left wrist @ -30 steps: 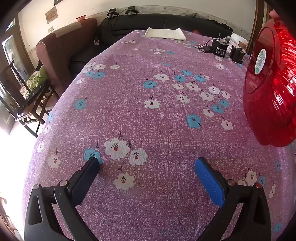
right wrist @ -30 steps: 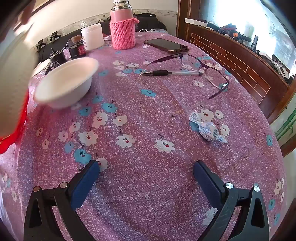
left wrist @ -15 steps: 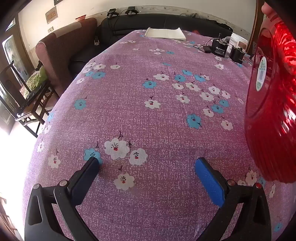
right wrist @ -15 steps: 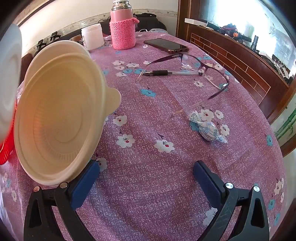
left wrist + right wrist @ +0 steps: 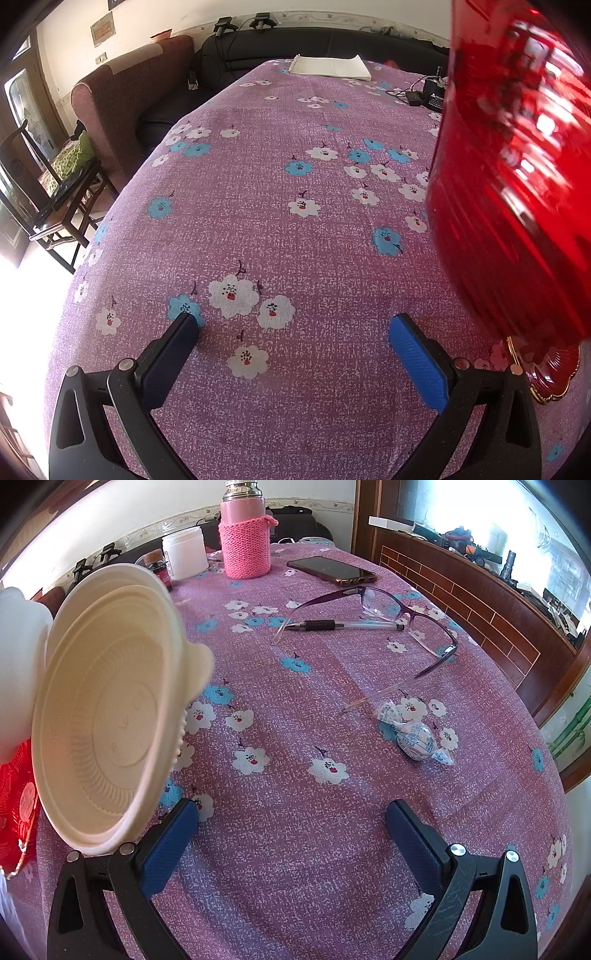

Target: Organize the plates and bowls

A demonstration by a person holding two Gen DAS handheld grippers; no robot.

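Left wrist view: left gripper spread wide, nothing between blue pads, hovering over purple floral tablecloth. One large red plate tilted on edge in air at right, blurred; second red gold-rimmed plate flat on cloth below it. One white folded cloth at far end.

Right wrist view: right gripper also spread, empty. One cream bowl tipped on edge at left, just above left finger; holder not visible. One pink bottle, one phone, one pair of glasses, one pen, one wrapped candy.
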